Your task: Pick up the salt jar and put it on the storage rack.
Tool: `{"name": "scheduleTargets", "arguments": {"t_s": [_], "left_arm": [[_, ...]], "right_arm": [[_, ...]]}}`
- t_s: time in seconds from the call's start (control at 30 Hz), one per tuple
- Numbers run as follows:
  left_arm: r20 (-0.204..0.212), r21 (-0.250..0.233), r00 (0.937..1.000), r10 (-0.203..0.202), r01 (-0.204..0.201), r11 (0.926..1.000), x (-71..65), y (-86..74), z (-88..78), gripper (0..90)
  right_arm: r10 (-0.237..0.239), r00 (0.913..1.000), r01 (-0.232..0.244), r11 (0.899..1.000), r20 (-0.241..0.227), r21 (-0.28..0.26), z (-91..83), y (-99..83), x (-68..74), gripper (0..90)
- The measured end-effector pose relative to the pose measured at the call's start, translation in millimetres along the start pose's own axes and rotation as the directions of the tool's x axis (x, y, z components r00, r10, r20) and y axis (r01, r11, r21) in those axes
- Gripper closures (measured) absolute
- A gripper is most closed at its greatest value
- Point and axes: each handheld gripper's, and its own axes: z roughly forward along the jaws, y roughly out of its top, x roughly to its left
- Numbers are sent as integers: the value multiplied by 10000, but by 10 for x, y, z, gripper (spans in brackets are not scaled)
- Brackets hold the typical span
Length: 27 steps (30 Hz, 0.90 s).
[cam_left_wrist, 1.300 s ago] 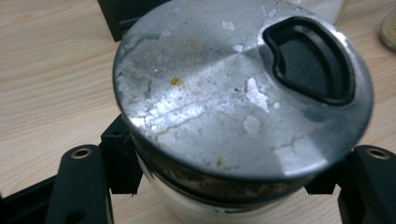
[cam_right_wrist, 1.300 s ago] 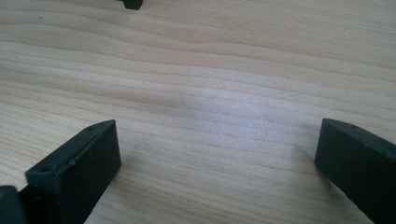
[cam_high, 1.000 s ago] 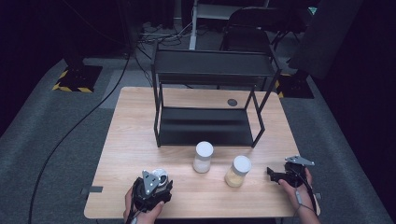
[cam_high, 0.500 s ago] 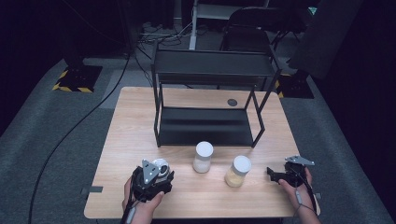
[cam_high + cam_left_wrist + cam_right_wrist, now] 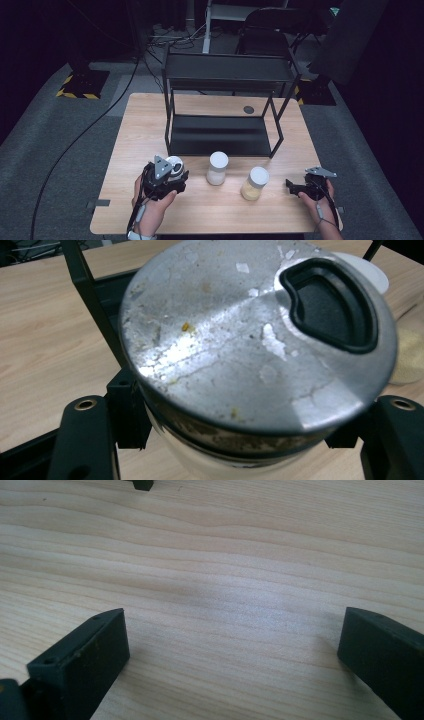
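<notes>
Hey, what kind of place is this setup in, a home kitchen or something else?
Probably a lab or studio, not a kitchen. A lone wooden table stands on grey carpet in a dark room, cables trail across the floor, yellow-and-black hazard tape marks a stand base, and a bare black metal rack sits on the table.

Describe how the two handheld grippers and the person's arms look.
Both are black. The left gripper carries a grey three-cornered plate on top; a dark cable trails back along the forearm, and a watch sits at the wrist. The right gripper has the same grey plate and a cable. Its fingers are blocky, matt black, with small screw holes. No sleeves show.
</notes>
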Motion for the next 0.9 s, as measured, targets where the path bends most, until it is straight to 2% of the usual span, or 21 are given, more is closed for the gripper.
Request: {"name": "scheduleTargets", "arguments": {"t_s": [0.47, 0.9], "left_arm": [[213, 73, 9993, 313, -315, 9995, 119, 302, 214, 304], [340, 42, 9987, 377, -379, 9993, 216, 572, 439, 304]], "right_arm": [[13, 10000, -13, 10000, 13, -3, 1, 0, 3, 0], [31, 10000, -31, 10000, 32, -5, 2, 0, 8, 0]]}}
